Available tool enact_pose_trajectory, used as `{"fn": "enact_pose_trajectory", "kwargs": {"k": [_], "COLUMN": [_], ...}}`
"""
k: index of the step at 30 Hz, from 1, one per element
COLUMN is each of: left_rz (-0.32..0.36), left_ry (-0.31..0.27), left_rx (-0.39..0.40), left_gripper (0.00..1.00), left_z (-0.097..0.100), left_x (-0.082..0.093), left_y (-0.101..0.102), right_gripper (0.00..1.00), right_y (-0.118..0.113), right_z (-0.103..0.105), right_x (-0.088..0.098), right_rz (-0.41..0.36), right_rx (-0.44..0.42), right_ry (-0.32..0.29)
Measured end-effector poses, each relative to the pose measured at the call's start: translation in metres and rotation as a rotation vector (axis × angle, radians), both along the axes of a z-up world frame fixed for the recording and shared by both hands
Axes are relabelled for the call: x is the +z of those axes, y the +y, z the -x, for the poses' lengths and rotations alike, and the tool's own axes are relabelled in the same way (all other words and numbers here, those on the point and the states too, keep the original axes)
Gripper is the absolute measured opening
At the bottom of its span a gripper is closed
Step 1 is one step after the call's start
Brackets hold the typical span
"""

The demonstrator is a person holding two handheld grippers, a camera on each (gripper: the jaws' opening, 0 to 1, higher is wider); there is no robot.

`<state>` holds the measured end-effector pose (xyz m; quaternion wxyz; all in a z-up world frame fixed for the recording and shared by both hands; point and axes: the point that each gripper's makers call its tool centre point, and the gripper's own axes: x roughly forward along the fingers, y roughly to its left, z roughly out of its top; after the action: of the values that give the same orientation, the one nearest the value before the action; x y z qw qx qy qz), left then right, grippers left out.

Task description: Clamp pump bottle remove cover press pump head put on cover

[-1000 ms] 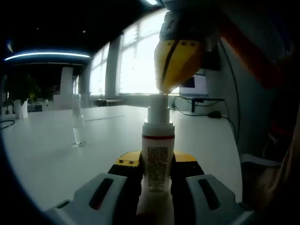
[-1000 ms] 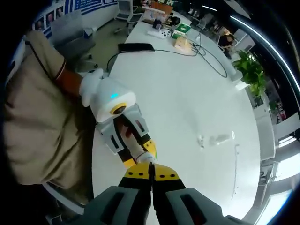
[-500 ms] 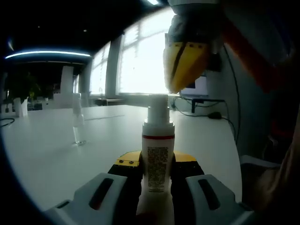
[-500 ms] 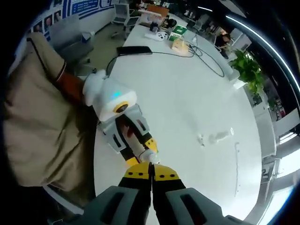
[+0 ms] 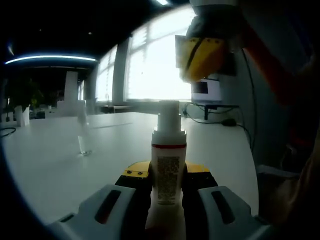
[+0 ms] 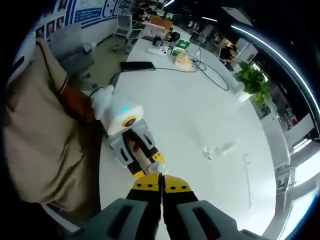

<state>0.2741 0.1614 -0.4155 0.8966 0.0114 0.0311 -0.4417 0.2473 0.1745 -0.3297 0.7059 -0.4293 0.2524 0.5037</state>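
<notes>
Pump bottle (image 5: pixel 168 170) held upright in the left gripper (image 5: pixel 167 192) fingers; right gripper (image 5: pixel 201 57), fingers together and empty, hangs above the pump head (image 5: pixel 168 116), so next must fetch the clear cover (image 5: pixel 83 135) far left on the tabletop (image 5: pixel 55 165).

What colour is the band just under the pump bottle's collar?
Red: a thin band on the white pump bottle, seen best in the left gripper view.

My right gripper (image 6: pixel 161 181) has its jaws pressed together above the left gripper (image 6: pixel 145 165), which grips the pump bottle (image 6: pixel 155 167) near the white table's (image 6: pixel 200 120) near edge. A clear cover (image 6: pixel 221 148) lies mid-tabletop; a plant (image 6: pixel 252 80) stands at its far edge.
</notes>
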Motion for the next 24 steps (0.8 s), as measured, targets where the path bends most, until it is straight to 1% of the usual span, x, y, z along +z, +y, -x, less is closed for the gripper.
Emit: {"fn": "enact_pose_trajectory", "kwargs": {"k": [5, 6, 8, 9, 12, 14, 18, 19, 24], "left_rz": [-0.001, -0.001, 0.000, 0.005, -0.003, 0.000, 0.000, -0.001, -0.001], "left_ry": [-0.001, -0.001, -0.001, 0.005, -0.004, -0.001, -0.002, -0.003, -0.003], "left_rx": [0.000, 0.001, -0.005, -0.008, 0.001, -0.002, -0.004, -0.003, -0.001], "left_gripper": [0.14, 0.14, 0.14, 0.14, 0.14, 0.14, 0.14, 0.14, 0.14], "left_z": [0.000, 0.000, 0.001, 0.000, -0.001, -0.002, 0.000, 0.000, -0.001], "left_x": [0.000, 0.000, 0.000, 0.000, -0.001, -0.001, 0.000, 0.000, -0.001], "left_y": [0.000, 0.000, 0.000, -0.001, 0.000, 0.000, -0.001, 0.000, 0.001], "right_gripper": [0.00, 0.00, 0.00, 0.00, 0.00, 0.00, 0.00, 0.00, 0.00], "right_y": [-0.013, -0.015, -0.019, -0.020, -0.024, -0.030, -0.042, -0.045, -0.059], "right_z": [-0.005, -0.007, -0.011, -0.014, -0.012, -0.009, -0.002, -0.004, -0.008], "right_x": [0.000, 0.002, 0.005, 0.007, 0.017, 0.019, 0.022, 0.023, 0.024], "right_rz": [-0.037, -0.050, -0.066, -0.091, -0.131, -0.131, -0.173, -0.197, -0.259], "right_rx": [-0.042, -0.061, -0.062, -0.086, -0.111, -0.117, -0.130, -0.155, -0.202], "right_ry": [-0.006, -0.021, -0.031, -0.037, -0.056, -0.071, -0.089, -0.095, -0.108]}}
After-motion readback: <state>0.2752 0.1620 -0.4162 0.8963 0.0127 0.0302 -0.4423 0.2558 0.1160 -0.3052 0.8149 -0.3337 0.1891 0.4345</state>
